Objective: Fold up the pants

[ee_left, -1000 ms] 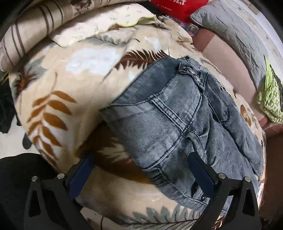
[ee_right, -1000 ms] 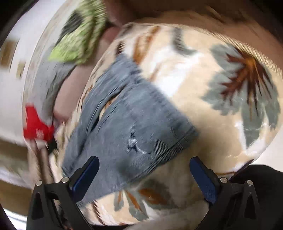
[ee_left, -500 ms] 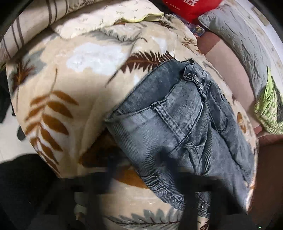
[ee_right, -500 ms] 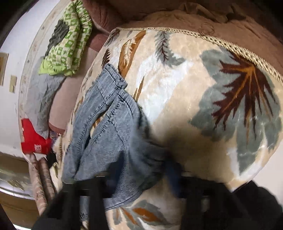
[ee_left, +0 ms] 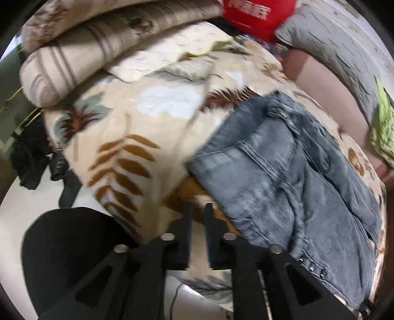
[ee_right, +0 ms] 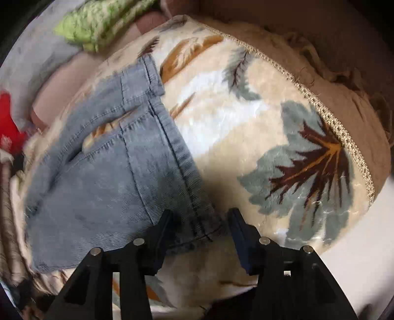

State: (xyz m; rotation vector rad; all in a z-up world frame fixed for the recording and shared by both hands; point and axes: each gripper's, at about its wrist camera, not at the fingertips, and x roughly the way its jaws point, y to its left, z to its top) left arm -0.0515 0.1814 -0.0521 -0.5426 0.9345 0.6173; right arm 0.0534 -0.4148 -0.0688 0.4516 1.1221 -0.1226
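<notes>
Grey-blue denim pants [ee_left: 290, 177] lie spread on a cream blanket with a leaf print [ee_left: 138, 128]. The waistband end with its rivets shows in the left wrist view. The leg hems [ee_right: 118, 167] show in the right wrist view. My left gripper [ee_left: 198, 209] is nearly shut and empty, over the blanket just left of the waistband corner. My right gripper [ee_right: 199, 216] is partly open and stands astride the near corner of the leg hem, without holding it.
A striped rolled quilt [ee_left: 81, 56], a red bag [ee_left: 248, 14] and a grey pillow [ee_left: 335, 41] lie at the far side. A green knitted cloth [ee_right: 98, 22] lies near the wall. Dark clothes [ee_left: 32, 157] lie on the floor at left.
Both grippers have narrowed from wide open. The left one has moved left, off the waistband. The right one has moved in over the hem corner.
</notes>
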